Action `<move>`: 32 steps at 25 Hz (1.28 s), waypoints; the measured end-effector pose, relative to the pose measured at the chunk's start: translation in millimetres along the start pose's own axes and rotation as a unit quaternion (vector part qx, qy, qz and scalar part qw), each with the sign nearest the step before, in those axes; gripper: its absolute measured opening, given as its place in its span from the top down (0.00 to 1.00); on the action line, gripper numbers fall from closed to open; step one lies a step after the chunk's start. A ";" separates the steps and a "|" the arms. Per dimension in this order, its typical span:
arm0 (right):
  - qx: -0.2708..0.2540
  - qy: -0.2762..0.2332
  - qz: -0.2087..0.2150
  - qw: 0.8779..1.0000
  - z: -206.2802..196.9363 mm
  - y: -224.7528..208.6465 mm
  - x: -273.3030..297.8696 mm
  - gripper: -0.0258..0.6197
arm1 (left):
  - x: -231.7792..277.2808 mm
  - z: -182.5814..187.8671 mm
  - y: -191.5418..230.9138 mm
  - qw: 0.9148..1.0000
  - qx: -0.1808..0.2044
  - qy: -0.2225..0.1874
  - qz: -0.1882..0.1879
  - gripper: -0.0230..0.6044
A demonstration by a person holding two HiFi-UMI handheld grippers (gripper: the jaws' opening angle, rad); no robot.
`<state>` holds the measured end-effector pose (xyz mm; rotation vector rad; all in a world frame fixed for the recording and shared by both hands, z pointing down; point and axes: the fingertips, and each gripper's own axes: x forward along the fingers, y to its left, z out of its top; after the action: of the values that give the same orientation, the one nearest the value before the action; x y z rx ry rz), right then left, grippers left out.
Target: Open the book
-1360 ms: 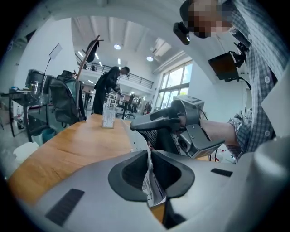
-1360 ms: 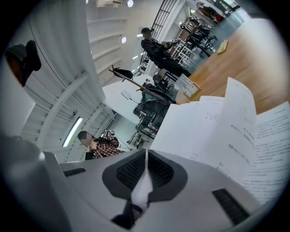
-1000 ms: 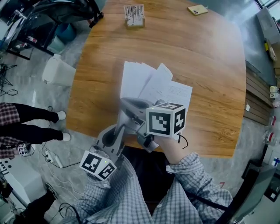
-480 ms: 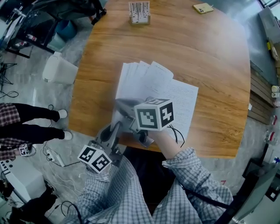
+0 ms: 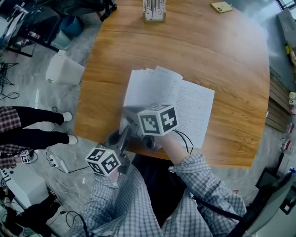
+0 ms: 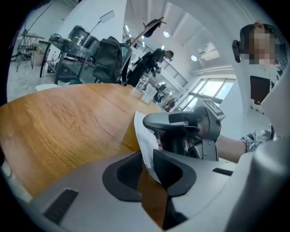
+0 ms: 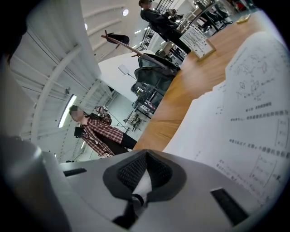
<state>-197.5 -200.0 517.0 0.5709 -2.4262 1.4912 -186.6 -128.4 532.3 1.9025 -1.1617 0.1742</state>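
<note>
Checked sleeves [image 5: 138, 203] fill the bottom of the head view; just above them the two grippers meet at the table's near edge, lower centre. The right gripper [image 7: 143, 164] is pressed together on a page [image 6: 144, 136], with white paper showing between its pads. The left gripper [image 6: 149, 156] has just been opening; its jaws stand a little apart with that page's edge between them, leaning on the right-hand pad, and wood shows through the gap.

The book [image 5: 192, 109] lies open at the centre of the frame, on the near half of the table [image 5: 208, 51]; its right page is flat and covered in handwriting, and its left leaves are slightly fanned. The table is warm, grained wood with rounded corners. At its far edge, top centre, stands a small rack [image 5: 154, 9]; a flat yellow thing [image 5: 222, 6] lies at the upper right.

The floor [image 5: 37, 97] is pale grey and glossy. A white container [image 5: 62, 69] stands beside the table at the upper left; a bystander's legs [image 5: 34, 119] and loose cables [image 5: 60, 167] are at the left edge; dark equipment [image 5: 69, 9] crowds the top left corner.
</note>
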 end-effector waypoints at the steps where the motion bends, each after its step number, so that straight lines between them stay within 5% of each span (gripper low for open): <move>1: 0.004 0.000 0.001 1.000 -1.5 -0.5 1.1 0.93 | -2.7 -3.8 2.2 1.000 -0.001 0.009 0.008 0.88; 8: 0.013 -0.008 0.018 1.000 -3.3 4.5 0.9 0.93 | -43.9 -21.6 14.4 0.998 0.019 0.029 0.058 0.88; 17: -0.032 -0.085 0.020 0.996 10.6 23.8 -37.6 0.93 | -29.2 6.4 -33.9 0.998 0.058 -0.018 -0.016 0.93; 26: -0.064 -0.206 -0.098 0.972 17.8 -10.7 -137.9 0.93 | 14.7 8.0 -87.3 0.991 0.097 -0.011 -0.088 0.95; 32: -0.053 -0.227 -0.171 0.957 -2.9 -45.5 -200.0 0.93 | 32.0 16.4 -121.2 0.984 0.134 -0.018 -0.116 0.95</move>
<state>1.9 -175.2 475.7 1.3579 -2.5234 1.1759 -79.8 -139.5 465.6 2.2691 -0.9675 0.1751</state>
